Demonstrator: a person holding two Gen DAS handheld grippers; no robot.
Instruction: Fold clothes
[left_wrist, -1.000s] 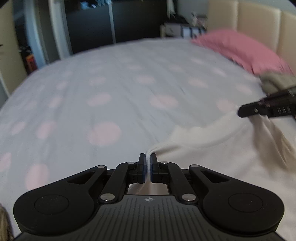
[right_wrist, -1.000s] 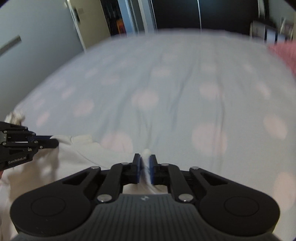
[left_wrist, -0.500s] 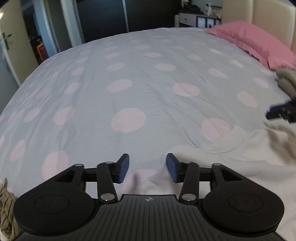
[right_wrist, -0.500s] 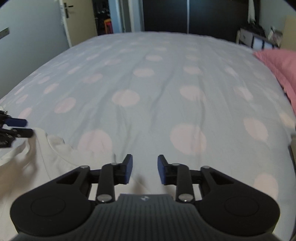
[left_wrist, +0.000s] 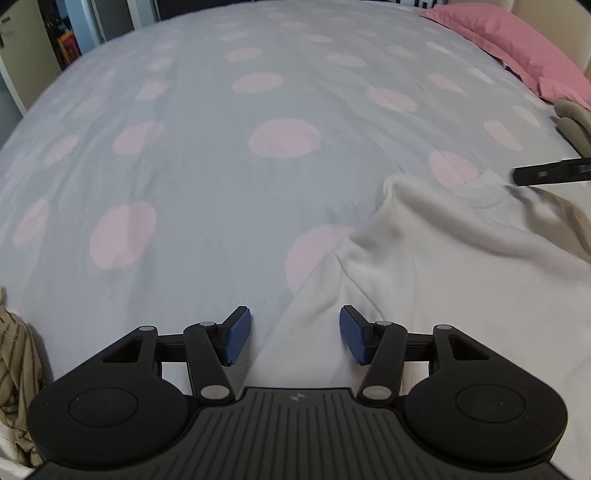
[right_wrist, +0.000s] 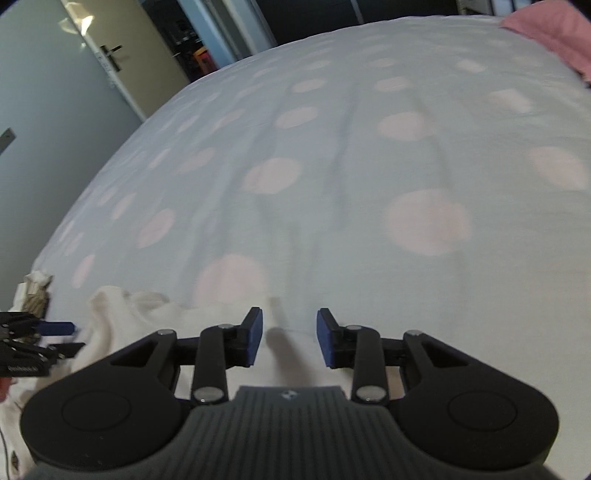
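The white garment (left_wrist: 443, 266) is lying spread on the dotted bedspread (left_wrist: 221, 166), extending from 12 toward 2 o'clock of the left gripper (left_wrist: 294, 334). Both the left gripper and the right gripper (right_wrist: 289, 338) are hovering released, each straddling an edge. Neither is nearer; the garment's long axis is running between them.

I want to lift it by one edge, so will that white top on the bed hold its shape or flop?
The white top will probably flop: it lies rumpled, with soft folds. It looks light and thin, likely to sag from one pinch. It may drag along the spotted bedcover.
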